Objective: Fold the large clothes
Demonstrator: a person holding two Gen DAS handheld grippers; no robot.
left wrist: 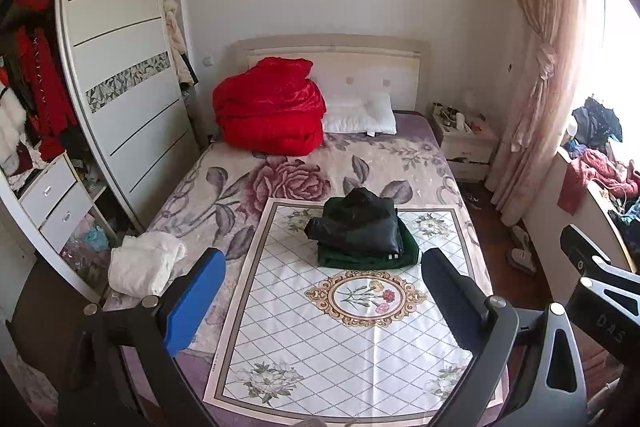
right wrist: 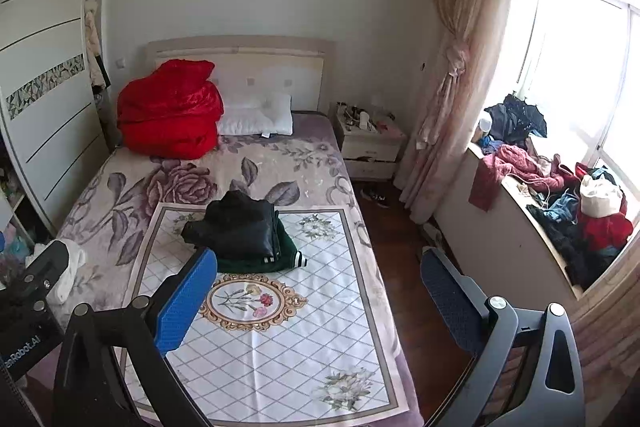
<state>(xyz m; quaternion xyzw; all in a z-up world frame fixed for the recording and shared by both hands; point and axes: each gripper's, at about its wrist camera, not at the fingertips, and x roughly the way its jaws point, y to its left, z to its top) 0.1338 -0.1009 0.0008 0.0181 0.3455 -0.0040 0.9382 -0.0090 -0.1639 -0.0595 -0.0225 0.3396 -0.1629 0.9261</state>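
Left wrist: we see a folded black jacket (left wrist: 358,225) stacked on a folded green garment (left wrist: 404,255), both on the patterned mat (left wrist: 320,347) mid-bed. Our left gripper (left wrist: 322,293) hangs above the mat, jaws wide, holding nothing.

Right wrist: same stack (right wrist: 240,231), striped cuff showing, probably the green piece's. Right gripper (right wrist: 318,293) wide apart, empty, touching nothing.

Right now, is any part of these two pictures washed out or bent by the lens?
Right wrist view: the window is blown out white. Left wrist view: the same glare at the right edge, and the wardrobe door bows into a curve from fisheye distortion.
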